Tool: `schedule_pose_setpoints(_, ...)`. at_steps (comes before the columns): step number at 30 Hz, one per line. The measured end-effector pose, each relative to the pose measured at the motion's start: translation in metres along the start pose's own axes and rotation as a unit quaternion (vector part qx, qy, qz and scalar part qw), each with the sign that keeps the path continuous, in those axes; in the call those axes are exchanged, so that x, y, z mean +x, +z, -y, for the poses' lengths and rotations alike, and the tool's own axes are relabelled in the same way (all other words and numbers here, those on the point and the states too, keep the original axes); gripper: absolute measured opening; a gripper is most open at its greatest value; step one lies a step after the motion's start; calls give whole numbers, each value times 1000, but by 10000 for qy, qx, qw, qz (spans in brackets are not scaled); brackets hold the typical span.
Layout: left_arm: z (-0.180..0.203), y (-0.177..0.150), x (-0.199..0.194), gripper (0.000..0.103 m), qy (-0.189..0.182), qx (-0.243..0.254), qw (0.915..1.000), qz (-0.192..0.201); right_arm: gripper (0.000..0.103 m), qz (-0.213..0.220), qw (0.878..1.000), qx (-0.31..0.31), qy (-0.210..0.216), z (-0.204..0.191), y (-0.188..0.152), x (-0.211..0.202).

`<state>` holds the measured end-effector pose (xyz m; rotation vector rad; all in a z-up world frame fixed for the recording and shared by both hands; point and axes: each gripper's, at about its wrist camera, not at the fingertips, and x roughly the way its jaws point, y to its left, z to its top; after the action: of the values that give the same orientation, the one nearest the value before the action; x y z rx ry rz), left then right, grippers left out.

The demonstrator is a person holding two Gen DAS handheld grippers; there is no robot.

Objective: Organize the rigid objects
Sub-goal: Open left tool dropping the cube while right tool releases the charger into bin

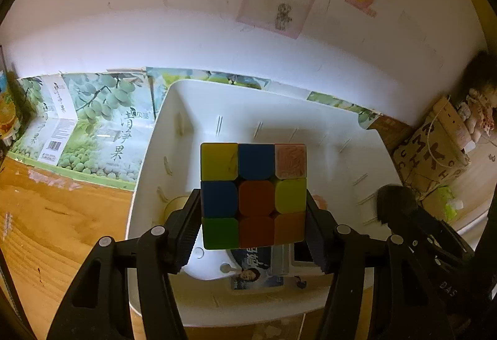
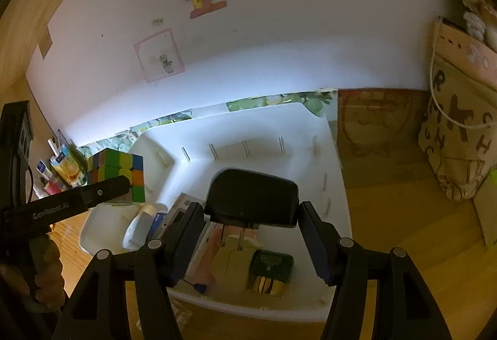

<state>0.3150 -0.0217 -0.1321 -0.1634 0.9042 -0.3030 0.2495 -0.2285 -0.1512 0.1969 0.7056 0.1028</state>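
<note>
My left gripper (image 1: 253,215) is shut on a multicoloured puzzle cube (image 1: 253,195) and holds it above the white plastic bin (image 1: 217,97). The cube also shows in the right wrist view (image 2: 119,172), at the bin's left end, with a left finger (image 2: 105,189) across it. My right gripper (image 2: 251,215) is shut on a black rounded box (image 2: 251,197) and holds it above the bin's (image 2: 254,122) middle. That black box shows at the right of the left wrist view (image 1: 396,203).
In the bin lie a white bottle (image 2: 139,223), a blue-printed box (image 1: 257,271), a green tin (image 2: 271,265) and a beige block (image 2: 236,253). Green fruit-print cartons (image 1: 93,122) line the wall behind. A lettered fabric bag (image 2: 456,138) stands right. The table (image 1: 46,231) is wood.
</note>
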Motion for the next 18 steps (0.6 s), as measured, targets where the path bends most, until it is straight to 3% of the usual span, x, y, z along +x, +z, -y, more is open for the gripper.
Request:
schedule_pose_setpoints(5,-2,2,-6,64,-33,-80,9993,363,64,159,9994,-305,65,-10,0,2)
schedule_pose_setpoints(10,2,4,-9,66,-18,-21,9994,349,65,61,9993,-356,121,-16,0,5)
schedule_pose_setpoints(12,5,4,-15,69,3,18,9992,402,72,106,9992,-363,118,-17,1,1)
schedule_pose_setpoints(18,11,5,-43,74,29,65,9976,694,75,310,9986,-416,114,-24,5,-23)
